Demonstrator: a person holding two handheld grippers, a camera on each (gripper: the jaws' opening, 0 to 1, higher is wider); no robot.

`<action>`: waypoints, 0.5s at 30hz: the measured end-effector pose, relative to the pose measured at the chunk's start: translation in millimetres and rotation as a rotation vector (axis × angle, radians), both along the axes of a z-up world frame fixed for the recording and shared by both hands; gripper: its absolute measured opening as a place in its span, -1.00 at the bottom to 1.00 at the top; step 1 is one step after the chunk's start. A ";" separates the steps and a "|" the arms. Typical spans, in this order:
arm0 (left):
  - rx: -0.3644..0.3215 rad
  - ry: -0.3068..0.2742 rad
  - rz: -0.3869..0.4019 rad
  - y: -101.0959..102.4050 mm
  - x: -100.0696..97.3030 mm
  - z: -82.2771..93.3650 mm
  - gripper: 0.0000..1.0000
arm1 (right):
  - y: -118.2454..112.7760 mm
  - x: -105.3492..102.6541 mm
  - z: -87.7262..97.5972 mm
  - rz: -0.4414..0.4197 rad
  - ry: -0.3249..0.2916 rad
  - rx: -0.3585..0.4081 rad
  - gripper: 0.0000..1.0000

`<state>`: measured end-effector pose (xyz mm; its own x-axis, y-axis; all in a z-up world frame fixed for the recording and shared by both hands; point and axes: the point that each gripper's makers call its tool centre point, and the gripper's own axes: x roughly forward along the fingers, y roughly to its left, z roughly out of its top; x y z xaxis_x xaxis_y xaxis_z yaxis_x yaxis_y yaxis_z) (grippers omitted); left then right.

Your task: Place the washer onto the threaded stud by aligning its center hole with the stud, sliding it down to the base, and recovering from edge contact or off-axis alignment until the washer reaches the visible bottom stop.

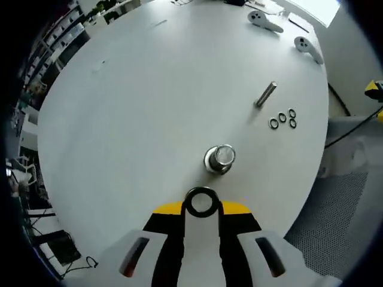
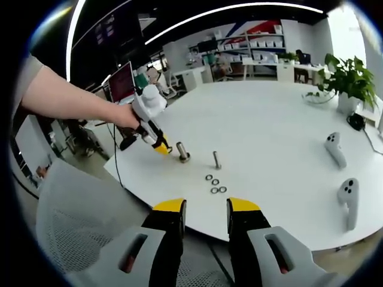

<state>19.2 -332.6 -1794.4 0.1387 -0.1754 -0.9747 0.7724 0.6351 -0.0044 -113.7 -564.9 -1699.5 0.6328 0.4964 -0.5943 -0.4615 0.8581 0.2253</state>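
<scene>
My left gripper (image 1: pixel 201 206) is shut on a black washer (image 1: pixel 200 202), held flat at the jaw tips. Just ahead of it the shiny threaded stud (image 1: pixel 219 158) stands on the white table (image 1: pixel 137 101), seen almost from above; the washer is short of it and not touching. From the right gripper view, a hand holds the left gripper (image 2: pixel 160 147) close to the left of that stud (image 2: pixel 182 152). My right gripper (image 2: pixel 205 215) hangs off the table's near edge, open, with nothing between its jaws.
A slimmer stud (image 1: pixel 266 94) (image 2: pixel 216 159) stands beyond, with three spare black washers (image 1: pixel 282 118) (image 2: pixel 214 184) beside it. Two white hand controllers (image 1: pixel 265 21) (image 2: pixel 334 147) lie farther off. A mesh chair (image 2: pixel 90 209) stands below the table edge, a potted plant (image 2: pixel 350 78) at the far side.
</scene>
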 end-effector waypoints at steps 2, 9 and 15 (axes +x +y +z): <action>-0.012 -0.014 -0.001 -3.6 2.8 9.2 -0.63 | 0.3 0.2 0.8 0.000 -0.003 0.003 -0.41; -0.067 -0.037 -0.067 -21.3 6.1 33.2 -0.63 | 0.0 0.9 1.3 -0.002 -0.007 0.005 -0.41; -0.056 -0.024 -0.105 -30.4 6.9 28.9 -0.63 | -0.3 1.5 1.6 -0.003 -0.010 0.008 -0.41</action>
<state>26.1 -363.0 -1765.6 0.1402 -0.2438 -0.9596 0.8348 0.5502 -0.0178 -112.3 -565.2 -1697.9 0.6401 0.4990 -0.5842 -0.4608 0.8578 0.2277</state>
